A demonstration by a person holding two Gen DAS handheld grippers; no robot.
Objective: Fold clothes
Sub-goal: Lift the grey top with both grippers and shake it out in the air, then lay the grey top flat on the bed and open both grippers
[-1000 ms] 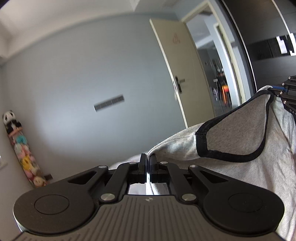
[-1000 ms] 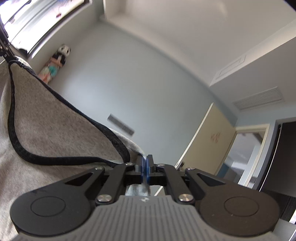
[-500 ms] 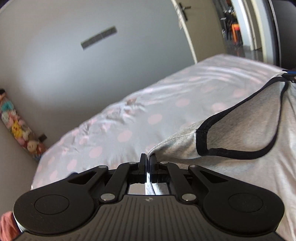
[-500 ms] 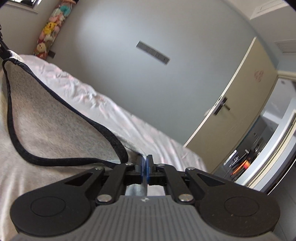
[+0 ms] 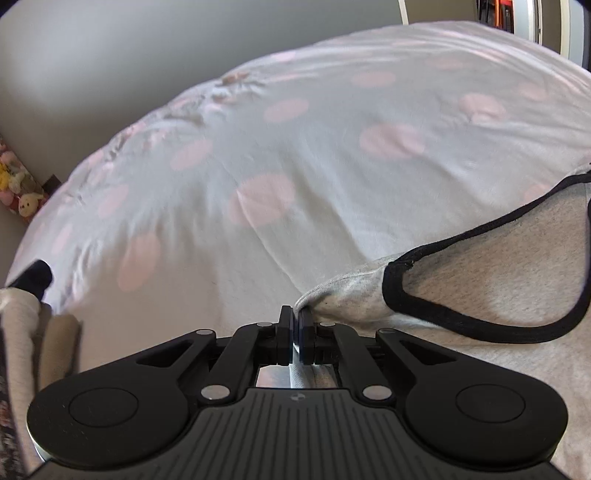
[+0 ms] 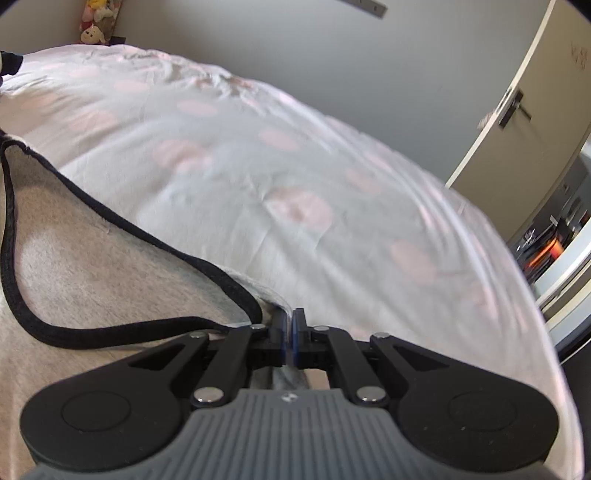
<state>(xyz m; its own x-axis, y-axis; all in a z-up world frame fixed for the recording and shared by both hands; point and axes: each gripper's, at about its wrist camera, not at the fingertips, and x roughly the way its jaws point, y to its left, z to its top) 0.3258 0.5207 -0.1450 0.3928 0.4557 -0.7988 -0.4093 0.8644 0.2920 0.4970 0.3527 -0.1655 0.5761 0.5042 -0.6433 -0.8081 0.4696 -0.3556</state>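
Observation:
A grey shirt [image 5: 491, 273] with a black-trimmed neckline [image 5: 472, 325] hangs between my two grippers over a bed. My left gripper [image 5: 295, 314] is shut on the shirt's shoulder at the left of the neckline. In the right wrist view the same grey shirt [image 6: 92, 266] with its black trim [image 6: 155, 325] lies to the left, and my right gripper [image 6: 288, 317] is shut on its other shoulder. The shirt's lower part is out of view.
The bed has a white sheet with pink dots [image 5: 295, 155], also seen in the right wrist view [image 6: 295, 166]. Folded beige and dark clothes [image 5: 26, 314] lie at the left. Plush toys [image 6: 96, 22] stand by the grey wall. A cream door [image 6: 535, 103] is at right.
Both grippers have tilted down from facing the wall and ceiling to facing the bed, carrying the shirt down toward the sheet. Both stay shut on it.

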